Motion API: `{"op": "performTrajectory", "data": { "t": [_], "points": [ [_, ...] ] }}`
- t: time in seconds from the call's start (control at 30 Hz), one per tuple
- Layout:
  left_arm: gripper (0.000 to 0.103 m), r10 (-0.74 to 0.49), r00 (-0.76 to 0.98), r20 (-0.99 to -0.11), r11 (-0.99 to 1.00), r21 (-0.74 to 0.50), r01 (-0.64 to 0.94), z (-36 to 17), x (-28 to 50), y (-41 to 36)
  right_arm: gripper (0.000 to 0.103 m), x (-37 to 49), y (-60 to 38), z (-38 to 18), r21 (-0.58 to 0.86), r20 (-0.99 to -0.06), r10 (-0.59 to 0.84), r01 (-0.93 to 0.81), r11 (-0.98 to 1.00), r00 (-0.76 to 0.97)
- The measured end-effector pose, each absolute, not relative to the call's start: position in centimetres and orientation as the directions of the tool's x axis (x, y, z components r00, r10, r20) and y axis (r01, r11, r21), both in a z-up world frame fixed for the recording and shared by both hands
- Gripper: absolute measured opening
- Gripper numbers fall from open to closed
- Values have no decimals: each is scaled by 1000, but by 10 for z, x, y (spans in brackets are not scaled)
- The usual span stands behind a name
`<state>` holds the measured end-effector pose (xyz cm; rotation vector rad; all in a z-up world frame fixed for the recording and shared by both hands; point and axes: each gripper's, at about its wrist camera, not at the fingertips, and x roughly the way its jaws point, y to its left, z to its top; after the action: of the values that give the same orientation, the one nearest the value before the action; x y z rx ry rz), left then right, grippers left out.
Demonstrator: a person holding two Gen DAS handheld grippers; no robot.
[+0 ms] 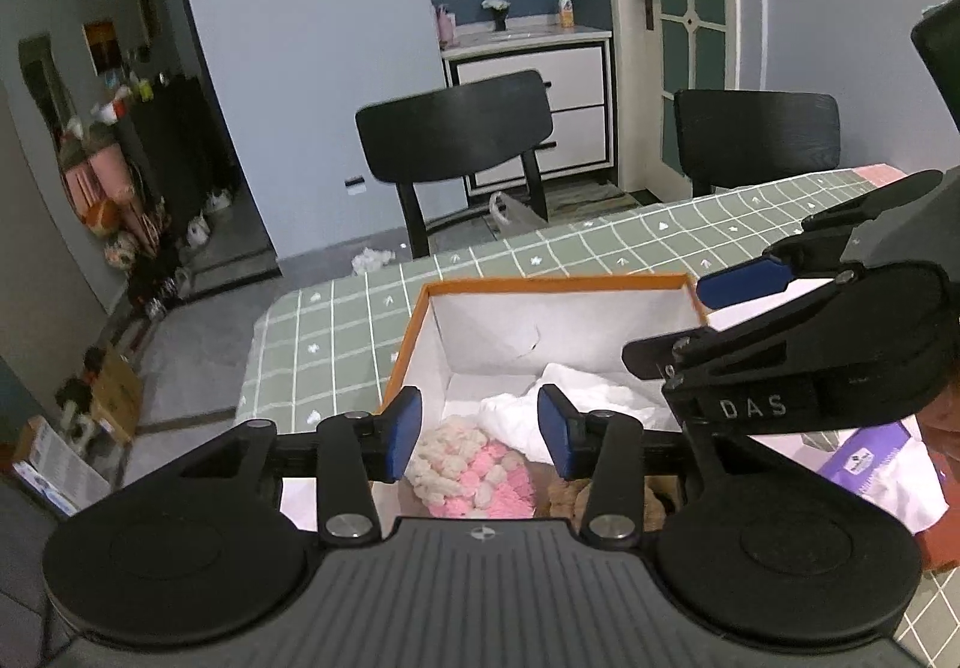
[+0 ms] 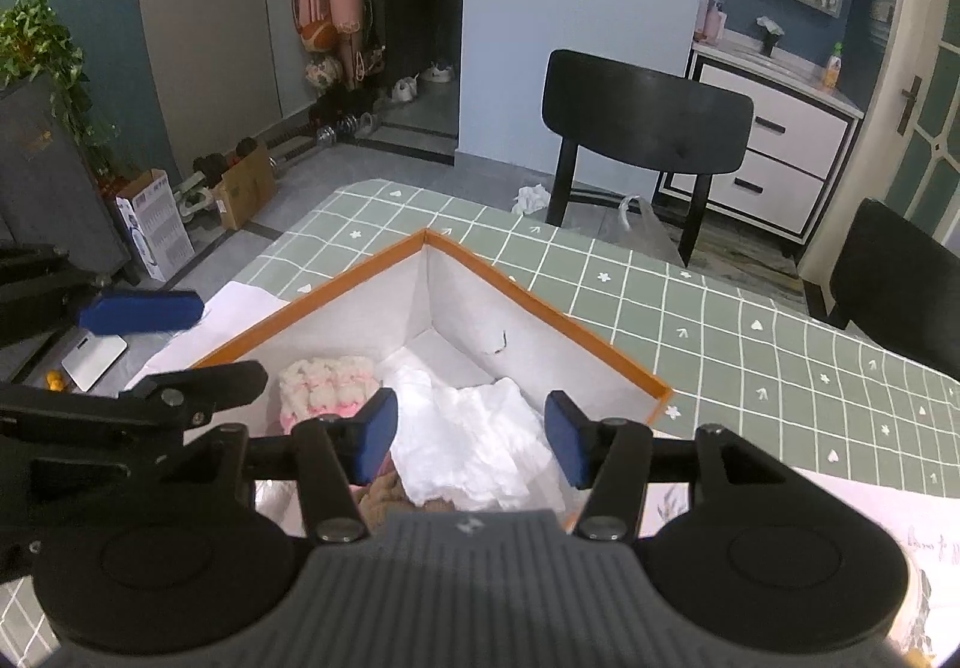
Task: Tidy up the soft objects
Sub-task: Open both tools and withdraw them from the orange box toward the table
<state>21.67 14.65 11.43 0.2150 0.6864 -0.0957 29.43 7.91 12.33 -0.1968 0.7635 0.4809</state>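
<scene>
Both claws hang above the orange-rimmed box [image 2: 528, 302], which sits on the green checked desk [image 2: 780, 320] near its corner. The left claw [image 1: 480, 440] stands parted with nothing between its blue pads, and the right claw [image 2: 471, 437] is likewise released and empty. Inside the box lie the soft things: a pink-and-cream knitted piece [image 2: 327, 383] against one wall, a crumpled white cloth [image 2: 474, 440] beside it, and something brown [image 1: 570, 497] partly hidden below. Gathering them in one open-topped box seems to be the tidying itself. The far half of the box floor is bare, and the desk beyond the rim is open, but the claws are close together.
</scene>
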Motion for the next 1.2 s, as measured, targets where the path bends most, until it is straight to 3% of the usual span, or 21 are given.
{"op": "performTrajectory", "data": {
  "t": [0.23, 0.63, 1.2],
  "points": [
    [53, -20, 788, -616, 954, 225, 200, 124, 199, 115, 54, 264, 42, 136, 18, -684, 368, -490, 871, 629],
    [56, -140, 791, -596, 923, 211, 322, 109, 157, 57, 55, 214, -46, 140, 54, -663, 391, -479, 876, 639],
    [61, -327, 752, -573, 878, 112, 466, 34, 79, -25, 60, 150, -172, 97, 69, -659, 374, -442, 894, 653]
  ]
}}
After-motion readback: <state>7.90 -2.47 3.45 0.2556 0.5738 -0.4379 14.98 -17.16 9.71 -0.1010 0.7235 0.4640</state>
